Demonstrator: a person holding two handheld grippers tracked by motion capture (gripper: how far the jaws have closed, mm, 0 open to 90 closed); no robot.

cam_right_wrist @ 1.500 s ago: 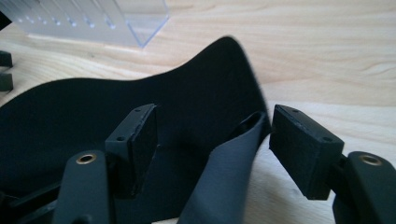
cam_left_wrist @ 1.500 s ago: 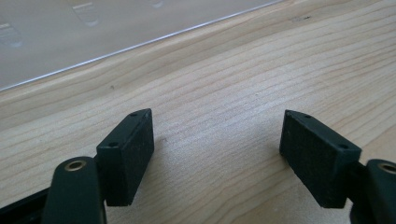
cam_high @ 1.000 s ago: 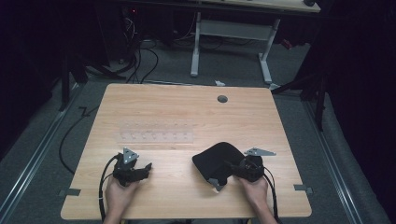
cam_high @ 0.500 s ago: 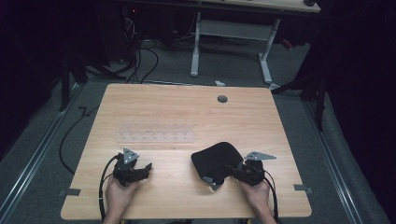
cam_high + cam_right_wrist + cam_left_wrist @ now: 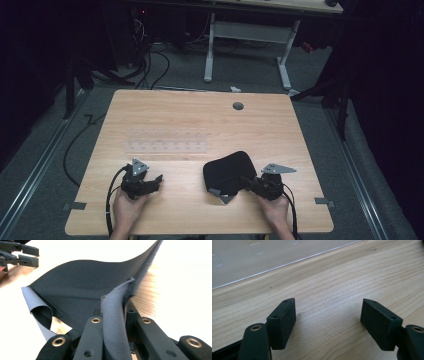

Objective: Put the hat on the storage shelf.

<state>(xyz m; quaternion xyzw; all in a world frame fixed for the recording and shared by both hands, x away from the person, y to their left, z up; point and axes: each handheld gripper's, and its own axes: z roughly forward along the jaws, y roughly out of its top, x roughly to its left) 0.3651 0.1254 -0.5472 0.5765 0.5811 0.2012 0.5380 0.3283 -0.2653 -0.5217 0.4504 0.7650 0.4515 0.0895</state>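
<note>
A black cloth [image 5: 229,169] with a grey underside lies on the wooden table [image 5: 200,120] at the front right. Its near corner [image 5: 222,196] is curled over. My right gripper [image 5: 250,183] sits at the cloth's right edge and its jaws have just been closing. In the right gripper view that gripper [image 5: 115,305] is shut on a raised fold of the black cloth [image 5: 82,282]. My left gripper [image 5: 157,180] rests at the front left, apart from the cloth. Its jaws [image 5: 328,320] stand open over bare wood with nothing between them.
A clear plastic sheet [image 5: 167,141] lies flat on the middle of the table, and its edge [image 5: 262,255] runs past just beyond the left jaws. A round cable hole [image 5: 238,106] is near the far edge. Cables and desk legs lie on the floor beyond.
The right gripper's jaws have closed on the cloth's right edge, which is now pinched up. The cloth has crept slightly left. The left gripper has not moved.
</note>
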